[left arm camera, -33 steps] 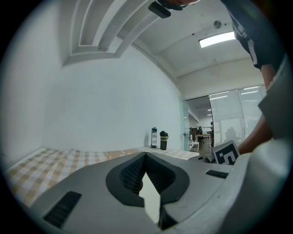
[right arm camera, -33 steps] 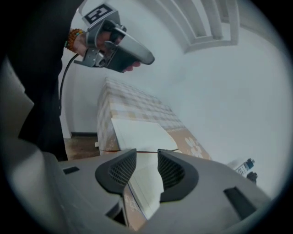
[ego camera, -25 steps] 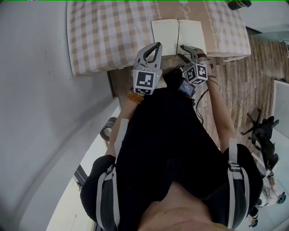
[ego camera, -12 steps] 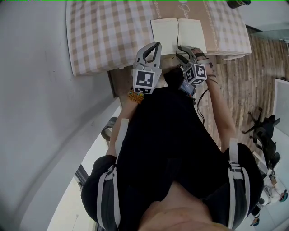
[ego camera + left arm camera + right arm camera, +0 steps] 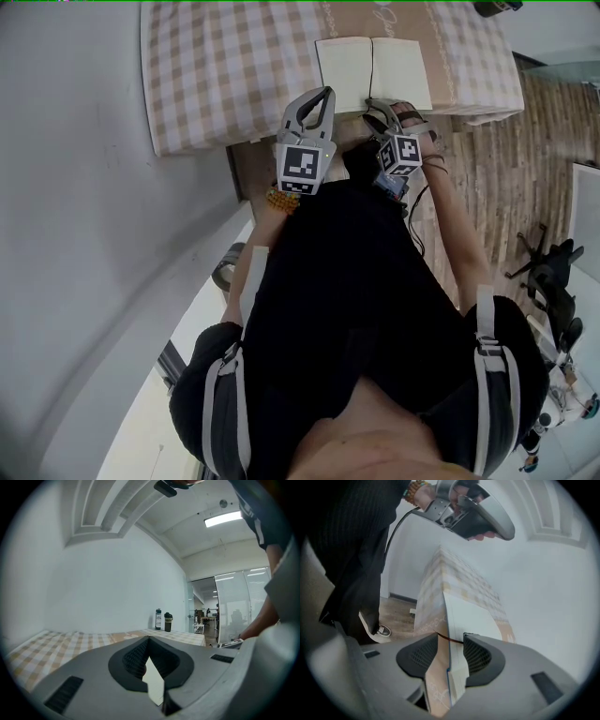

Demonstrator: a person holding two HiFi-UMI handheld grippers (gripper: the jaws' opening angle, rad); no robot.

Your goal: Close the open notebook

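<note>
The open notebook [image 5: 373,70] lies flat with cream pages on the table's tan strip, near the front edge. My right gripper [image 5: 384,109] is at its near edge, rolled onto its side. In the right gripper view the right gripper [image 5: 451,639] is open, with the blue-edged cover and pages of the notebook [image 5: 466,616] between the jaws. My left gripper [image 5: 323,96] hovers at the near left corner of the notebook, shut and holding nothing. In its own view the left gripper [image 5: 149,640] shows its tips together, and a pale sliver shows behind the pads.
A checked cloth [image 5: 225,66] covers the table's left part. Two dark bottles [image 5: 162,619] stand at the far end. Wooden floor [image 5: 487,178] and an office chair [image 5: 548,272] lie to the right. A white wall is on the left.
My right gripper has moved forward and a little left, up to the notebook's near edge. The left gripper has stayed put.
</note>
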